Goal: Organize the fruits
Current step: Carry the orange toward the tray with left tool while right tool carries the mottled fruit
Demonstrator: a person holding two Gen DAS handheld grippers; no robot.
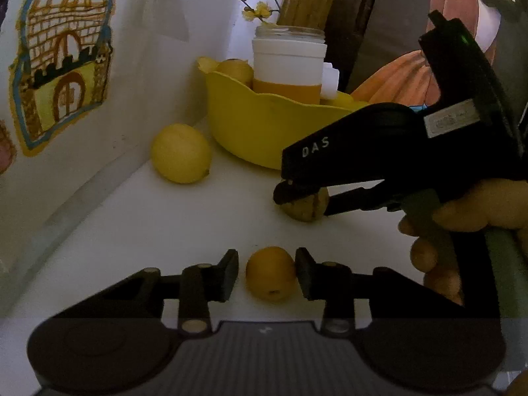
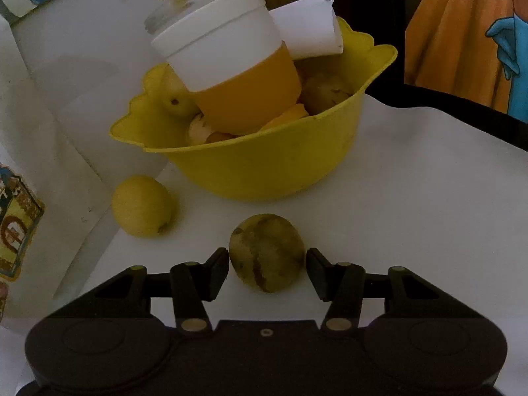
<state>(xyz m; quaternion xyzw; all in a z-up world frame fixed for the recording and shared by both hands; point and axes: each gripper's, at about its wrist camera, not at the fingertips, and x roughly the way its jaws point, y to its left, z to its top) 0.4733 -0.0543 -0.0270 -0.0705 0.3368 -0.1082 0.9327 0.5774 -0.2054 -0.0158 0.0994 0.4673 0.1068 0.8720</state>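
My left gripper [image 1: 266, 272] is open around a small orange fruit [image 1: 270, 273] on the white table; the right finger touches it, the left finger stands a little apart. My right gripper [image 2: 268, 269] is open around a mottled green-brown fruit [image 2: 266, 252], which also shows in the left wrist view [image 1: 305, 208] between the right gripper's fingers [image 1: 290, 194]; small gaps remain on both sides. A yellow lemon [image 1: 181, 152] [image 2: 142, 206] lies left of the yellow bowl [image 1: 250, 132] [image 2: 264, 171], which holds several fruits.
An orange-and-white cup [image 1: 287, 71] [image 2: 231, 76] and a white object [image 2: 308, 31] sit in the bowl. A white wall with a castle drawing [image 1: 62, 62] runs along the left. A glass jar with flower twigs [image 1: 264, 10] stands behind the bowl.
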